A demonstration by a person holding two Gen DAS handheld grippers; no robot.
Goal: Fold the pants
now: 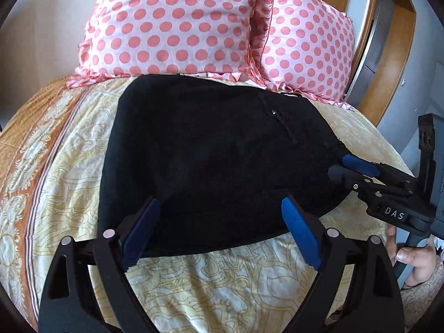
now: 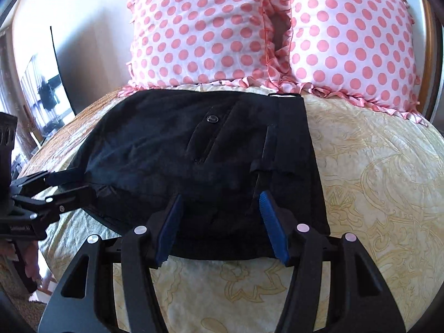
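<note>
Left gripper (image 1: 219, 230), in the left wrist view: jaws spread wide, blue pads (image 1: 140, 234) apart over the near hem of the black pants (image 1: 211, 161), nothing pinched between them. Pants lying as a compact dark block on the yellow patterned bedspread (image 1: 222, 283), far edge almost touching the 2 polka-dot pillows (image 1: 172, 25). Zip pocket seam visible on the upper layer, so apparently folded over at least once already. Right gripper (image 1: 337, 168) reaching in from the right edge of this view, tips at the right-hand border of the cloth, held by a hand (image 1: 413, 260) low at the frame's edge; whether those tips touch the fabric cannot be told from here.

Right wrist view: right gripper (image 2: 220, 224) also parted, pads clear of the cloth, no fabric caught between. Pants (image 2: 194, 149) spread ahead, a button and a pocket slit showing, a white label at the far corner near the pillows (image 2: 347, 36). Bedspread (image 2: 374, 166) bare to the right. Left gripper (image 2: 69, 181) entering from the left edge, tips at the left border of the pants, parted with nothing seen between the tips.

Judged step: a fold just laid down and let go, both claws empty at the near edge. Block looks short and fairly square, so probably late in the task. Next move, if any: either a last fold, calling for a fresh pinch on 2 near corners through all layers and a carry toward the pillows, or a smoothing pass over the loose flap on the right side.
</note>
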